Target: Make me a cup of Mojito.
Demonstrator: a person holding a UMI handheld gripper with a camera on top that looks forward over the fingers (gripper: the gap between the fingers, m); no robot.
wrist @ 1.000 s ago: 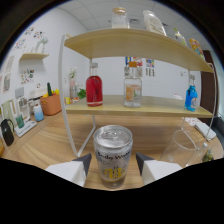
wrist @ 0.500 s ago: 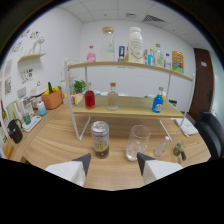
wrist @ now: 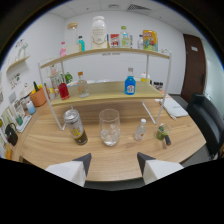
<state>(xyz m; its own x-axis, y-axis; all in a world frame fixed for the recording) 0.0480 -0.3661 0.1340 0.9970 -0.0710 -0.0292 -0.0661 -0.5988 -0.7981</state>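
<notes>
My gripper [wrist: 113, 169] is open, its white fingers [wrist: 75, 169] held back from the wooden table [wrist: 125, 157] with nothing between them. Well ahead of them stands a clear glass [wrist: 109, 127] with ice in its bottom. Left of the glass a silver soda can [wrist: 75, 126] stands on the table. To the right of the glass is a small clear bottle [wrist: 141, 130], and further right a small glass with green lime or mint [wrist: 161, 134].
A two-tier wooden shelf [wrist: 107, 90] stands behind. Its lower board carries a red bottle [wrist: 63, 90], a clear bottle [wrist: 82, 85] and a blue bottle [wrist: 130, 84]; the top holds several more. A dark chair [wrist: 207, 117] is at the right.
The gripper has pulled back and away from the soda can, which now stands free on the table. The view has swung right, so the glass lies ahead of the fingers.
</notes>
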